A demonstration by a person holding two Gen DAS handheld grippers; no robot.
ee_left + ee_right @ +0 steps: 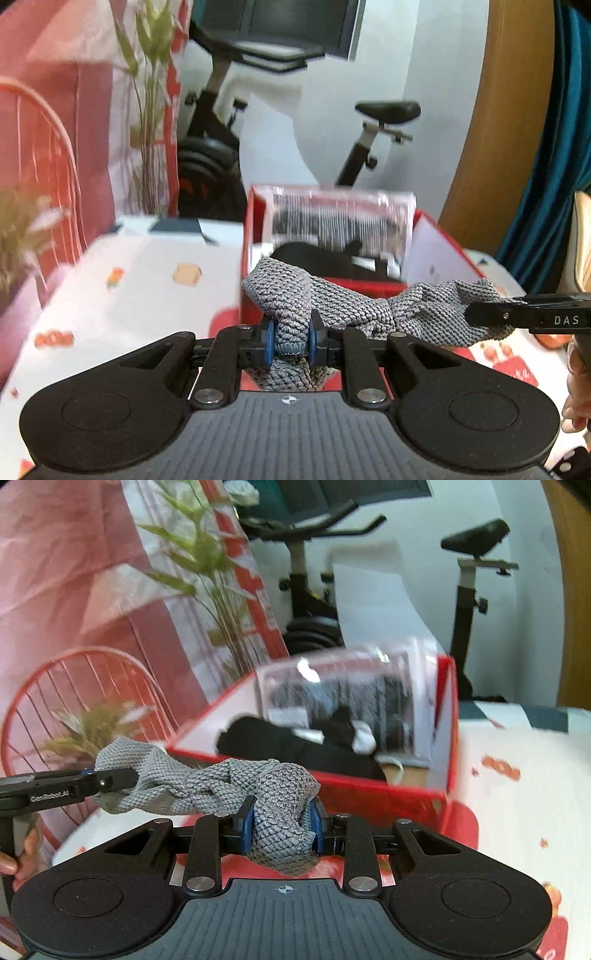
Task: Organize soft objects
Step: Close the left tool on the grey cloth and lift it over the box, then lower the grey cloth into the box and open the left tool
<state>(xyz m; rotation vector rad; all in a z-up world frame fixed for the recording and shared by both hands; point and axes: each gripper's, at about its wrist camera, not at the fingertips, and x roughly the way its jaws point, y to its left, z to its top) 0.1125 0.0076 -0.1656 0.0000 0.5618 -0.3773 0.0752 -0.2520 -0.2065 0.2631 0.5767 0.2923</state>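
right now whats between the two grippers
The grey knit cloth spans from left gripper to right gripper, both clamped on it; shown in both wrist views.

Box contents (332,258) blurred; packet (343,698) print unreadable.

White letters "DAS" stand on the black side of the right gripper (491,314), seen at the right edge of the left wrist view. White lettering "GenRobot.AI" stands on the black side of the left gripper (110,781), seen at the left edge of the right wrist view. No other writing is legible; the clear packet's print is blurred.
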